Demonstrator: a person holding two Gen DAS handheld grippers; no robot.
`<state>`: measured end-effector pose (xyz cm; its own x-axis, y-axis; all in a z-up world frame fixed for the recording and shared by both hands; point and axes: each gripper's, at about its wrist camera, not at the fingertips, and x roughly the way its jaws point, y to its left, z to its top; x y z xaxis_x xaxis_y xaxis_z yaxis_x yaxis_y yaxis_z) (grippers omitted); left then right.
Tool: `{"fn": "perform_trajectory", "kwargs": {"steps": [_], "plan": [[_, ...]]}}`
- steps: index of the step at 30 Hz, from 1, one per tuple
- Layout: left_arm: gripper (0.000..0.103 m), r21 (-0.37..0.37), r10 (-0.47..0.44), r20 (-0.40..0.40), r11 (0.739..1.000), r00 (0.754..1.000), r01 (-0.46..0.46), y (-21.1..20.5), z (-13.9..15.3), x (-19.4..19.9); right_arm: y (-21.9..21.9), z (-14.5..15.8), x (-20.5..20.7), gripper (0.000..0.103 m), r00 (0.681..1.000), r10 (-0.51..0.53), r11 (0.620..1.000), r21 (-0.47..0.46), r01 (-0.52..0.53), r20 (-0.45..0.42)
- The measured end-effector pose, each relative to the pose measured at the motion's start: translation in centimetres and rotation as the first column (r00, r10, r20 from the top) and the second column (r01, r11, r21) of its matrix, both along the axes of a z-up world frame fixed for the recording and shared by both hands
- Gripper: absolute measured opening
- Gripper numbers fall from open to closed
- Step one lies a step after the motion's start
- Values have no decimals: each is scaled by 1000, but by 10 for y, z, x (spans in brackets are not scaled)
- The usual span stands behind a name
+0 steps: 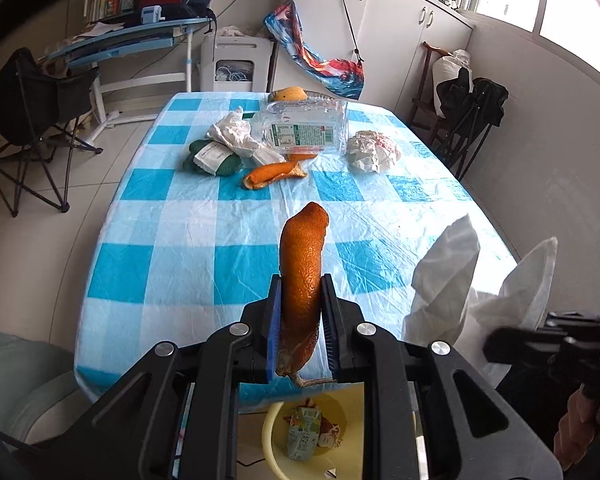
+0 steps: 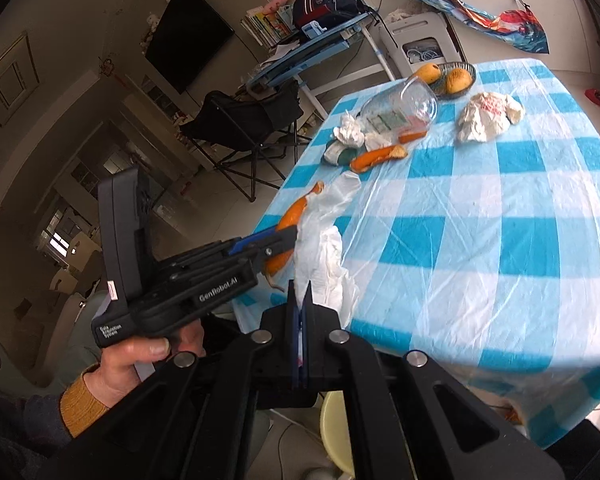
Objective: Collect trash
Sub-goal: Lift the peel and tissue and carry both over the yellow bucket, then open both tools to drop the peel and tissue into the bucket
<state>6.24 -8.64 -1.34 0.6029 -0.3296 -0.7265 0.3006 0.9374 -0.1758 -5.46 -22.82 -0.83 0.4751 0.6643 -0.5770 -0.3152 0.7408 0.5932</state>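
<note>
We are gripping a long curled orange peel strip [image 1: 303, 276] in the left gripper [image 1: 300, 320], above the round yellow plastic bin [image 1: 274, 432] at the checked table's [image 1: 172, 240] near edge. The right gripper [image 2: 300, 308] is clamping a crumpled white tissue [image 2: 324, 240].
</note>
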Motion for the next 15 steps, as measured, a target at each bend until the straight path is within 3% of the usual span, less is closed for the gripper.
{"fn": "perform_trajectory", "kwargs": {"steps": [10, 15], "plan": [[18, 7, -64, -75, 998, 995, 64, -11, -22, -63, 21, -56, -40, 2, 977, 40, 996, -75, -56, -209], [18, 16, -80, -149, 996, 986, 83, -13, -38, -76, 26, -72, -42, 2, 969, 18, 982, -177, -63, -245]]}}
